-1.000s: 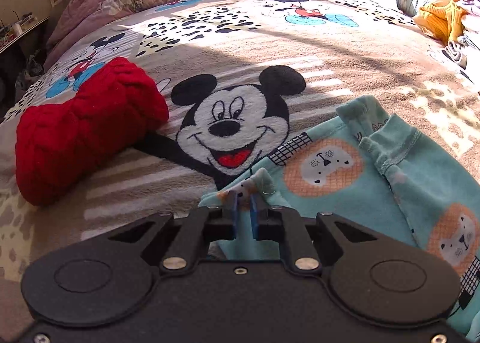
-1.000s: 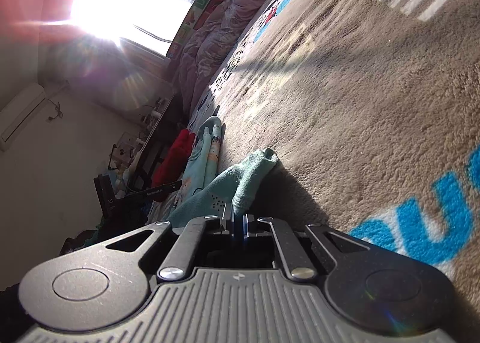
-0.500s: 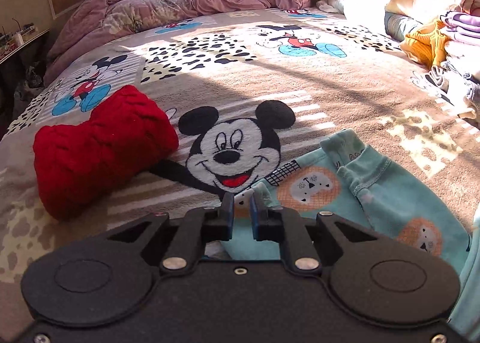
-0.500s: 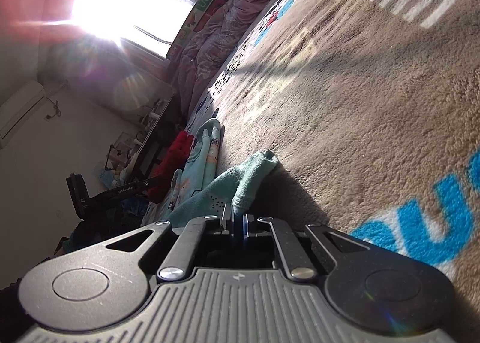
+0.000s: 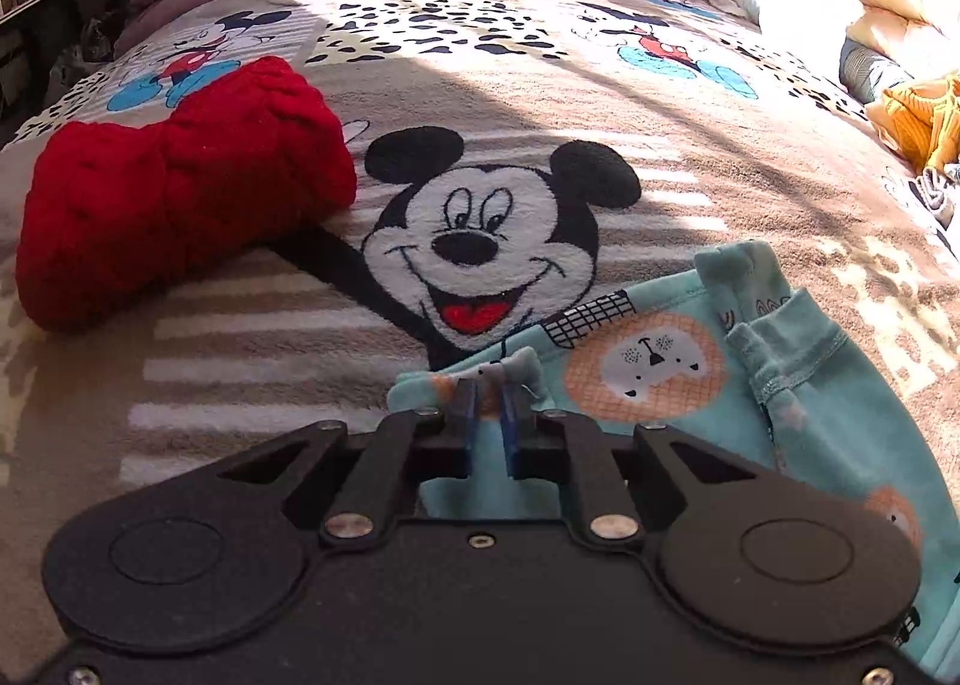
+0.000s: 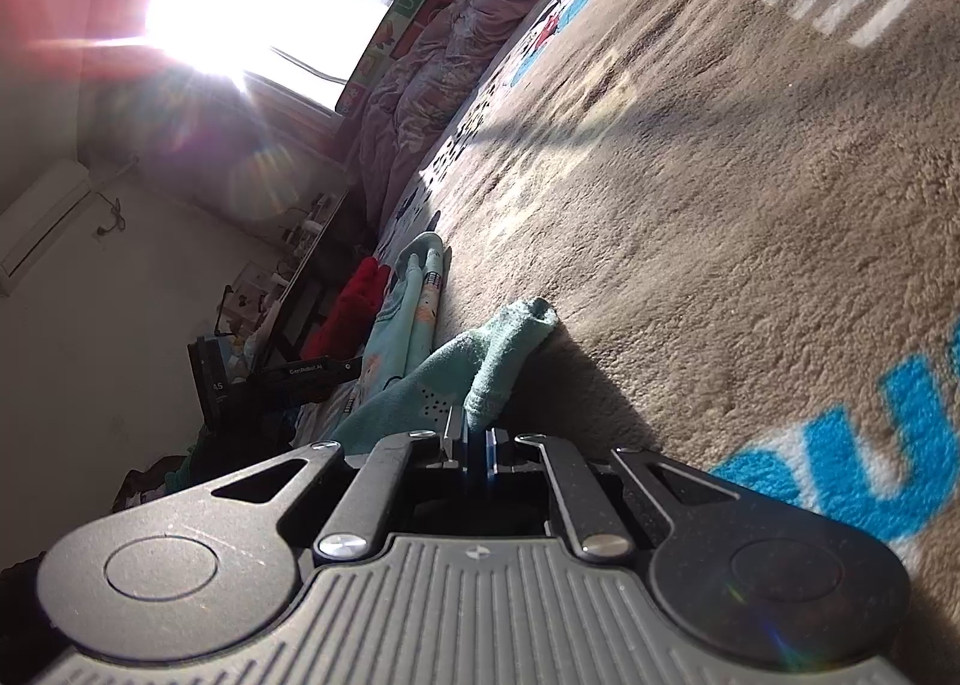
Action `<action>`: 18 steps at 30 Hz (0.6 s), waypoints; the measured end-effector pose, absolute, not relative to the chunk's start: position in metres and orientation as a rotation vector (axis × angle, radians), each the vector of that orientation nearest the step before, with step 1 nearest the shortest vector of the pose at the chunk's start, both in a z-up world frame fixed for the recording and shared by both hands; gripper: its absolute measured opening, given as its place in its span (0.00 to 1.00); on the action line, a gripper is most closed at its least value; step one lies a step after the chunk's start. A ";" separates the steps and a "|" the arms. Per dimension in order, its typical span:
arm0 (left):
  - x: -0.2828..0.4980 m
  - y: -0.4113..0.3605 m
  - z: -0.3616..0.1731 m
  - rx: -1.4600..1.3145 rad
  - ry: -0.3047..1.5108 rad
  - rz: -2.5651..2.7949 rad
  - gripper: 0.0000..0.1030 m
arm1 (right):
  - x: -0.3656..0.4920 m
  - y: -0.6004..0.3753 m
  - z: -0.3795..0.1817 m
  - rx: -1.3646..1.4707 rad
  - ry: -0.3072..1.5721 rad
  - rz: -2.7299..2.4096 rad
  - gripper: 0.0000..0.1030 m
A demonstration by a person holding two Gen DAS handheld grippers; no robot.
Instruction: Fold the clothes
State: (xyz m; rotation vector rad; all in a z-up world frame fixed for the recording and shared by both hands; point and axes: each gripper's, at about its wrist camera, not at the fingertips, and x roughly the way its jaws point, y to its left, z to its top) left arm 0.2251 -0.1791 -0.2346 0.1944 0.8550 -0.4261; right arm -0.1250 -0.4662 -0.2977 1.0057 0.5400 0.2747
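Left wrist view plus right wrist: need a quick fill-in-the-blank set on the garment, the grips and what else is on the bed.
1. Both grippers are shut on the same ____ garment printed with lion faces.
2. The left gripper pinches a bunched edge just below the blanket's big ____ face.
3. The knitted item lying apart to the left is ____.
4. The right gripper holds a ____ of cloth rising from its jaws.

Missing: teal; Mickey Mouse; red; fold

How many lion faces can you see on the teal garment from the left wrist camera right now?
3: one full face beside the left hand-held gripper, one half-hidden lower right, a sliver in the pinched fold. More may be hidden.
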 end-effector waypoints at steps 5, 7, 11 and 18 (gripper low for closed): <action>0.195 -0.186 -0.207 0.318 0.818 -0.426 0.23 | -0.129 -0.468 -0.297 1.011 0.522 0.276 0.08; 0.175 -0.185 -0.192 0.372 0.783 -0.443 0.23 | -0.130 -0.469 -0.296 1.012 0.513 0.273 0.08; 0.118 -0.180 -0.167 0.469 0.741 -0.505 0.23 | -0.130 -0.470 -0.295 1.015 0.493 0.263 0.08; -0.006 -0.165 -0.169 0.499 0.743 -0.593 0.23 | -0.135 -0.473 -0.290 1.011 0.438 0.245 0.08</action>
